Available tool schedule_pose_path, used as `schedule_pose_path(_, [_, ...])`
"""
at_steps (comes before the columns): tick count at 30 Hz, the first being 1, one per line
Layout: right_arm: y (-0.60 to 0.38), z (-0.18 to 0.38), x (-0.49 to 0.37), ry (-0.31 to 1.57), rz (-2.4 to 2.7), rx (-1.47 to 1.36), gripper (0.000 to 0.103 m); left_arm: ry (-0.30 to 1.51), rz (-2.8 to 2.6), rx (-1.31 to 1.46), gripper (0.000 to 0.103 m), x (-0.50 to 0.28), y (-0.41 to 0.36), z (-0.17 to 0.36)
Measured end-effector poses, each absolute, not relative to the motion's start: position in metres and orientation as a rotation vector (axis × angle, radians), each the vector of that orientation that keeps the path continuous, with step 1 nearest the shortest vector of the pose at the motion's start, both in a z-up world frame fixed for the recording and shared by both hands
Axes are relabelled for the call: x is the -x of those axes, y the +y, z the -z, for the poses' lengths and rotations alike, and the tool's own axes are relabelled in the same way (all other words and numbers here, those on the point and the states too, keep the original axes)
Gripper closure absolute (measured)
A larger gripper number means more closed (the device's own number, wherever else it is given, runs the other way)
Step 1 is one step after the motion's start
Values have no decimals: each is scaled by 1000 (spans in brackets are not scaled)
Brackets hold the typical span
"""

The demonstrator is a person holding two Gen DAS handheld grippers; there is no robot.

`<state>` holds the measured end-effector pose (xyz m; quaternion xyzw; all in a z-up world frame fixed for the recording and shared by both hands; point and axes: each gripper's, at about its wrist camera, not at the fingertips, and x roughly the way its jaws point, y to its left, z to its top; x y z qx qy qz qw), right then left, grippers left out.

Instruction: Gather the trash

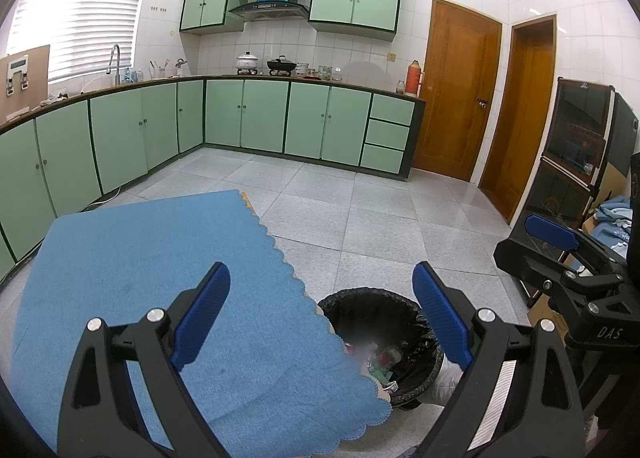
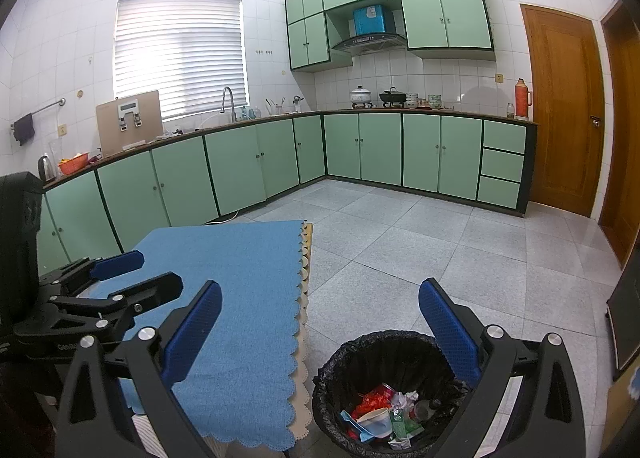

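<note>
A round bin with a black liner [image 2: 384, 354] stands on the floor beside the table's right edge; it also shows in the left wrist view [image 1: 372, 306]. It holds mixed trash [image 2: 384, 414]: a red wrapper, crumpled paper, a white cup, a green packet. My left gripper [image 1: 320, 322] is open and empty, above the table's edge and the bin. My right gripper [image 2: 320, 338] is open and empty, above the bin's left rim. The table carries a bare blue cloth [image 1: 160, 298], also in the right wrist view [image 2: 240, 298].
Green cabinets [image 2: 240, 162] run along the left and back walls. Grey tile floor [image 2: 420, 258] lies ahead. Wooden doors [image 2: 560, 110] stand at the right. A dark glass-fronted cabinet [image 1: 576, 154] and boxes sit at the far right.
</note>
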<state>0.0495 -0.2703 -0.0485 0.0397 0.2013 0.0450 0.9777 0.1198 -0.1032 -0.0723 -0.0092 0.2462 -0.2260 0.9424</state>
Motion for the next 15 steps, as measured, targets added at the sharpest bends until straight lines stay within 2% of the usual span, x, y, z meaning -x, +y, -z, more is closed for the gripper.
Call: schedule_pose_path(15, [-270,50,-50,408,-91,-80,6,504,461,20,13,-121,-99,73])
